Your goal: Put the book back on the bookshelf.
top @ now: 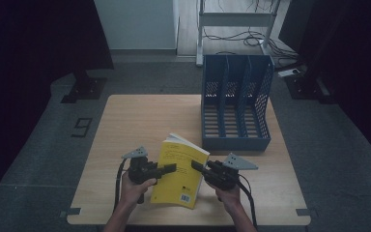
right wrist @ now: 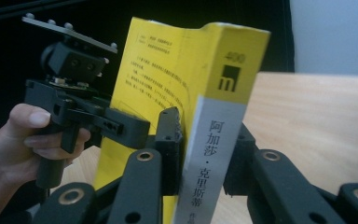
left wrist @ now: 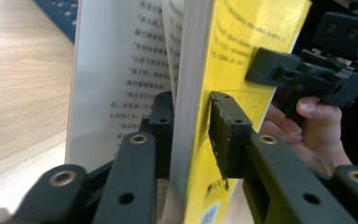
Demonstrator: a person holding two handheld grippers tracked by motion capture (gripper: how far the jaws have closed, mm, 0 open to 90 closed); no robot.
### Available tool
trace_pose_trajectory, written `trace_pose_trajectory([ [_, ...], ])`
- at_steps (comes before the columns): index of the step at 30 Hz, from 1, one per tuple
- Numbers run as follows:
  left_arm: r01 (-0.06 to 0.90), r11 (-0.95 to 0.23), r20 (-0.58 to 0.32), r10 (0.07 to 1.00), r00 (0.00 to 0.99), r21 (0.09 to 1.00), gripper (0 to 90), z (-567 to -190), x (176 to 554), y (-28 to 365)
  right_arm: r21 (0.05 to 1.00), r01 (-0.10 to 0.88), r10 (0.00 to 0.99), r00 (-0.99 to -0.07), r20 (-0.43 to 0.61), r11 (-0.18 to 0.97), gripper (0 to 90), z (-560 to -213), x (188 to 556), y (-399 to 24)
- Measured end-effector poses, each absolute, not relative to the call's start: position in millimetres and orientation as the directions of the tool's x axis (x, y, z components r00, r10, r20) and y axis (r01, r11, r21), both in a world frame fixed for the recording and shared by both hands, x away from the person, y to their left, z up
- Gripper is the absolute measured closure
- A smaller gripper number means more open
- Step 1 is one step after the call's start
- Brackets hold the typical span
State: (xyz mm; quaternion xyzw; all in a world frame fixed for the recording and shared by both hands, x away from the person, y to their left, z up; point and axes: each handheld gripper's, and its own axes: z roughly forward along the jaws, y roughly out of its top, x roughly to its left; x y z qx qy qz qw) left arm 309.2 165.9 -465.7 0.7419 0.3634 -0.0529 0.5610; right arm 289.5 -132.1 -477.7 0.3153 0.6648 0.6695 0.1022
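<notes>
Yellow paperback book [top: 181,171] is standing propped above the near middle of a pale wooden tabletop [top: 140,121], gripped from both sides. Around the tabletop, a dim room is showing grey floor [top: 38,145], a white wall [top: 135,24] at the back, dark curtains at both sides, and cables lying on the floor beneath a white frame [top: 236,19]. A blue three-slot file rack [top: 235,104] is standing on the far right part of the tabletop, just beyond the book and apart from it. The left gripper [top: 166,168] is reaching in from the person's left hand [top: 134,189]; in the left gripper view its fingers [left wrist: 226,135] are straddling the back cover and a block of pages, one pad sitting slightly off the cover, so the hold is looking loose. The right gripper [top: 196,166], carried by the right hand [top: 229,195], is closing its fingers [right wrist: 170,140] narrowly on the book's spine edge, pads pressing both sides. Some front pages are fanning open, printed text showing.
</notes>
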Motion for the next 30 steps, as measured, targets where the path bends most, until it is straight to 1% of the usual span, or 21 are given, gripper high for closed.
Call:
trace_pose_trajectory([
  [1, 0.599, -0.106, -0.486, 0.480, 0.730, 0.794, 68.4, -465.7, 309.2, 165.9, 0.955, 0.282, 0.556, -0.780, 0.286, -0.095, 72.2, -477.7, 289.5, -132.1],
  [2, 0.590, -0.108, -0.478, 0.480, 0.736, 0.800, 67.4, -465.3, 308.6, 164.7, 0.962, 0.260, 0.560, -0.787, 0.258, -0.079, 72.9, -473.2, 287.3, -133.8],
  [4, 0.587, -0.108, -0.474, 0.482, 0.737, 0.803, 66.1, -465.3, 308.4, 164.3, 0.967, 0.246, 0.562, -0.791, 0.242, -0.070, 73.1, -471.2, 286.2, -134.9],
  [12, 0.579, -0.103, -0.465, 0.489, 0.738, 0.809, 64.8, -464.7, 308.5, 165.3, 0.968, 0.242, 0.555, -0.797, 0.237, -0.066, 73.0, -471.4, 287.3, -136.4],
  [21, 0.580, -0.107, -0.470, 0.477, 0.743, 0.808, 71.2, -463.5, 308.0, 165.8, 0.967, 0.244, 0.556, -0.795, 0.242, -0.073, 72.8, -472.4, 288.1, -137.5],
  [28, 0.578, -0.106, -0.469, 0.475, 0.745, 0.809, 71.3, -463.1, 308.0, 166.0, 0.972, 0.229, 0.569, -0.793, 0.218, -0.053, 72.8, -469.8, 285.8, -136.2],
  [30, 0.576, -0.104, -0.471, 0.470, 0.747, 0.811, 70.8, -462.7, 307.5, 165.7, 0.977, 0.208, 0.577, -0.793, 0.193, -0.041, 73.1, -467.3, 283.5, -135.8],
])
